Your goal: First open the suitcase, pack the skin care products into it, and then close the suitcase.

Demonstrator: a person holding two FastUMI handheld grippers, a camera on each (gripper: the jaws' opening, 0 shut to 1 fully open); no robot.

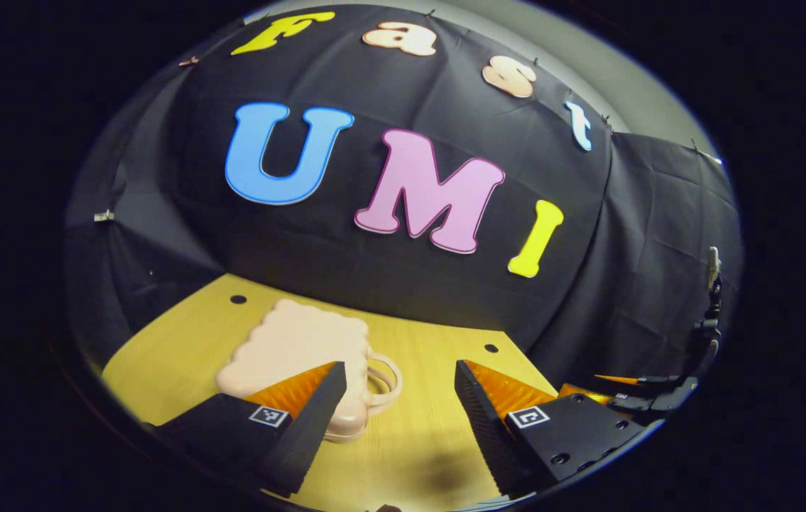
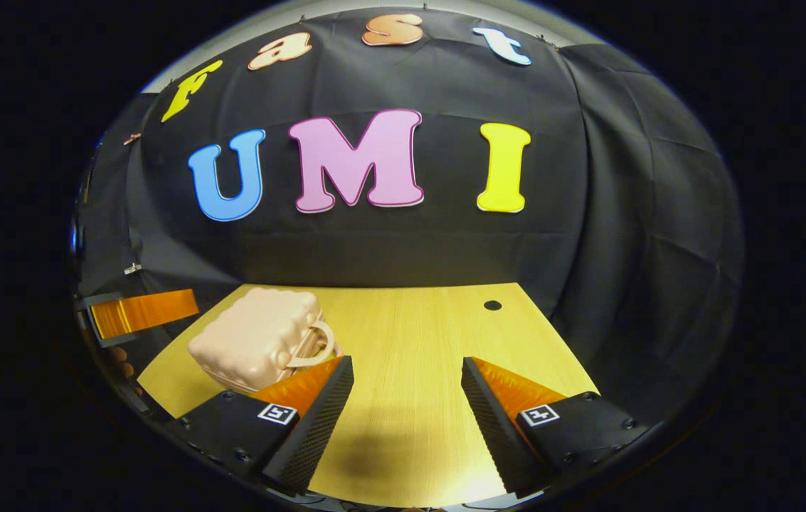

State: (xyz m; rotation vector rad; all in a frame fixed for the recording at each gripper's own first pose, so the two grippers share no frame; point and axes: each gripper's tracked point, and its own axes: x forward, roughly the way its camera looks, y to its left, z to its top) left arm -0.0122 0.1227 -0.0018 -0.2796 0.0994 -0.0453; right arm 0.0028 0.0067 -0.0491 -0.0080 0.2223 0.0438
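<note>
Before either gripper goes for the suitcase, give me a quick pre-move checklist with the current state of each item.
1. Suitcase closed, lying on the wooden table: ok.
2. Handle exposed and reachable: ok.
3. Left gripper open and empty: ok.
4. Right gripper open and empty: ok.
5. Skin care products located: cannot tell.
6. Latch or zip on the suitcase found: cannot tell.

A recording booth rather than a lived-in room: black cloth [image 2: 403,242] is pinned up as walls from nine o'clock round to three, wrinkled and creased, closing in a bare pale wooden table [image 2: 417,341] with small round holes [image 2: 492,305] at six o'clock.
</note>
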